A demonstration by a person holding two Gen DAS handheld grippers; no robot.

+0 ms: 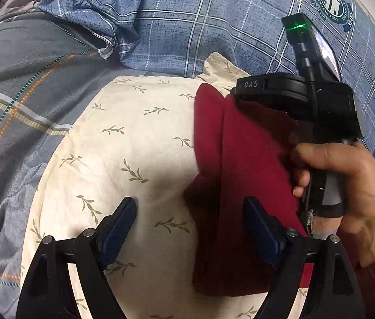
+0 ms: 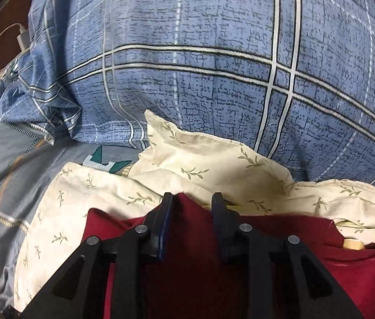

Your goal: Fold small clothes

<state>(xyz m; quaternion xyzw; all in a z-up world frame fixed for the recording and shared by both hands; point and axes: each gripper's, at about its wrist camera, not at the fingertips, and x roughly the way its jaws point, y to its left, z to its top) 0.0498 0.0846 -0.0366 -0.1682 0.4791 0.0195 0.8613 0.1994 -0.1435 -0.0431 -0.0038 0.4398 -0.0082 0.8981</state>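
Red garment (image 1: 251, 175) on leaf-print cloth (image 1: 123, 143), blue plaid bedding (image 2: 214, 79) behind; both hand-held grippers agape.

A bed is seen, covered by a grey striped sheet (image 1: 27, 85) and a blue plaid quilt (image 2: 200, 66), with a cream leaf-print pillow (image 1: 123, 143) laid on it and what may be a white charger (image 2: 23, 40) at its edge.

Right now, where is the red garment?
In the left wrist view the red garment lies right of centre on the cream leaf-print cloth, under the right claw.
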